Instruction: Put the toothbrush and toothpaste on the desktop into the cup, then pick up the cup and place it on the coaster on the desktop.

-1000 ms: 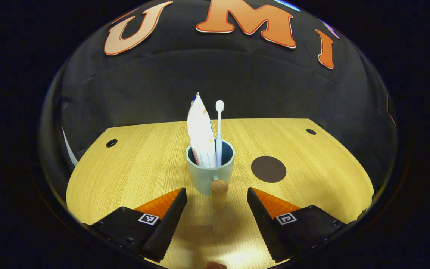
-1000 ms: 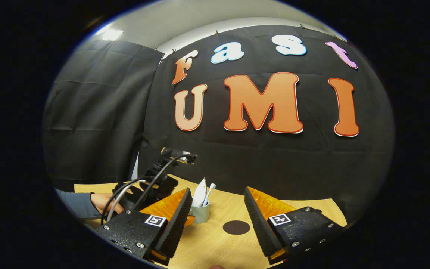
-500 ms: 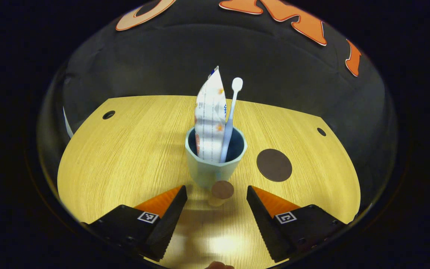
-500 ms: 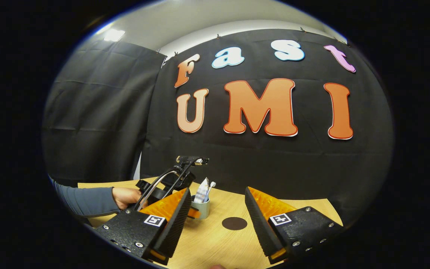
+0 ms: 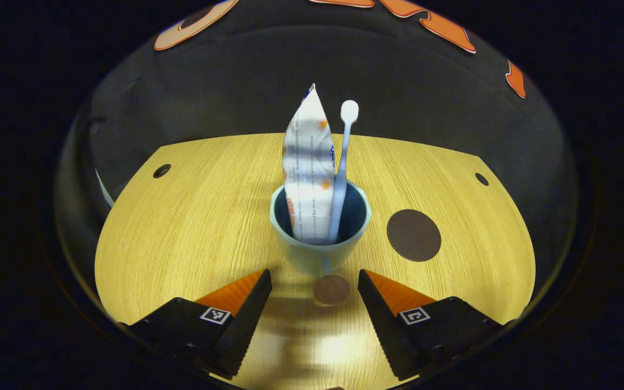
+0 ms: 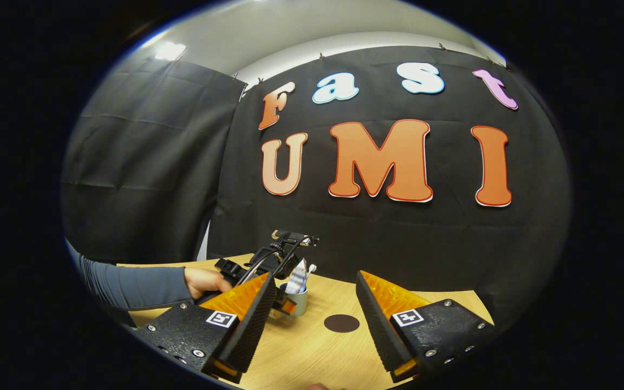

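Toothpaste print unreadable (too blurred); left gripper and right gripper jaws spread.

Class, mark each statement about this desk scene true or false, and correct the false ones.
1. The white toothbrush stands in the pale green cup. True.
2. The white toothpaste tube lies flat on the wooden desktop. False: it stands in the cup.
3. The cup sits on the round dark brown coaster. False: it stands beside the coaster.
4. The left gripper is open, with the cup's wooden handle between its fingers. True.
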The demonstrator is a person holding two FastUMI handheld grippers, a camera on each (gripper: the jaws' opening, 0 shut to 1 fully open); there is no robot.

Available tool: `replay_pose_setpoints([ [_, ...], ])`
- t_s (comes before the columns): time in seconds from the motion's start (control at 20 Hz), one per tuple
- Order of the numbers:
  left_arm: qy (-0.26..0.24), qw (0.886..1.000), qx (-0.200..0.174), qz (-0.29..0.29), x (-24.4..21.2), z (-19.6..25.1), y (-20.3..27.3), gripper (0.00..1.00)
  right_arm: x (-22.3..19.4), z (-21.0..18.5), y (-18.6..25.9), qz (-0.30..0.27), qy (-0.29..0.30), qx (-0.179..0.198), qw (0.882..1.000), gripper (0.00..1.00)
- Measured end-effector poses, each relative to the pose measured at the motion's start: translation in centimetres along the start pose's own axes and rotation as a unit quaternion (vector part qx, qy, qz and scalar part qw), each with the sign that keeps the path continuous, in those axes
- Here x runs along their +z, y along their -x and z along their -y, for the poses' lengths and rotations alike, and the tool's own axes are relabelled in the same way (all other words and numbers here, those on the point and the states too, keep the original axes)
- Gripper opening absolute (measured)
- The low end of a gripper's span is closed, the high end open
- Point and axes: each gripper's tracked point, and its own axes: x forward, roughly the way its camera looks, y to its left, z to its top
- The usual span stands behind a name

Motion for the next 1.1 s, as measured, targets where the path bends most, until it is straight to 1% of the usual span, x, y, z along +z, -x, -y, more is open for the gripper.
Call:
replay_pose_setpoints([
  [0.05, 0.001, 1.0, 0.001, -0.006, 0.1, 0.0, -0.1, 0.92, 0.1, 0.1, 0.1, 0.002, 0.002, -0.002, 1.0, 0.92],
  [0.1, 0.001, 1.0, 0.005, -0.012, 0.1, 0.0, -0.3, 0.86, 0.2, 0.1, 0.3, 0.003, 0.004, -0.003, 1.0, 0.89],
  [0.15, -0.001, 1.0, 0.005, -0.016, 0.2, 0.1, -0.5, 0.77, 0.3, 0.1, 0.4, 0.004, 0.004, -0.005, 1.0, 0.89],
  [0.2, 0.001, 1.0, 0.013, -0.02, 0.3, -0.1, -0.7, 0.76, 0.3, 0.1, 0.6, 0.004, 0.003, -0.004, 1.0, 0.9],
  [0.3, 0.008, 1.0, 0.013, -0.023, 0.3, 0.0, -0.7, 0.47, 0.3, 0.5, 1.2, 0.005, 0.005, -0.005, 1.0, 0.9],
  [0.35, 0.003, 0.999, 0.017, -0.031, 0.0, 0.1, -0.9, 0.35, 0.5, 0.5, 1.5, 0.006, 0.007, -0.005, 1.0, 0.9],
  [0.4, 0.001, 0.999, 0.027, -0.036, -0.2, -0.1, -1.5, 0.38, 0.5, 0.8, 1.6, 0.008, 0.01, -0.007, 1.0, 0.9],
  [0.45, -0.004, 0.999, 0.027, -0.031, 0.0, 0.0, -1.6, 0.26, 0.4, 0.9, 1.8, 0.008, 0.012, -0.01, 1.0, 0.9],
  [0.5, -0.002, 0.999, 0.03, -0.031, -0.1, 0.1, -1.4, 0.31, 0.2, 1.1, 1.9, 0.007, 0.012, -0.014, 1.0, 0.91],
  [0.55, -0.002, 0.999, 0.031, -0.028, 0.1, 0.0, -1.3, 0.25, 0.0, 1.4, 2.2, 0.006, 0.01, -0.017, 1.0, 0.91],
  [0.6, 0.001, 0.999, 0.031, -0.027, 0.0, 0.1, -1.1, 0.3, -0.2, 1.7, 2.4, 0.004, 0.007, -0.019, 1.0, 0.91],
  [0.65, 0.001, 0.999, 0.03, -0.026, 0.0, -0.1, -1.3, 0.22, -0.5, 2.2, 2.7, 0.001, 0.003, -0.022, 1.0, 0.91],
  [0.9, 0.003, 1.0, 0.019, -0.019, 0.4, 0.0, -1.1, 0.23, -1.5, 4.4, 2.8, -0.005, -0.023, -0.039, 0.999, 0.91],
  [0.95, 0.007, 1.0, 0.015, -0.019, 0.4, 0.0, -0.9, 0.2, -1.6, 4.7, 2.8, -0.006, -0.031, -0.041, 0.999, 0.89],
  [1.0, 0.008, 1.0, 0.013, -0.017, 0.7, 0.0, -0.9, 0.2, -1.8, 5.0, 2.8, -0.007, -0.038, -0.044, 0.998, 0.91],
  [1.1, 0.01, 1.0, 0.008, -0.012, 0.9, 0.0, -0.9, 0.2, -2.2, 5.4, 2.8, -0.011, -0.047, -0.05, 0.998, 0.91],
])
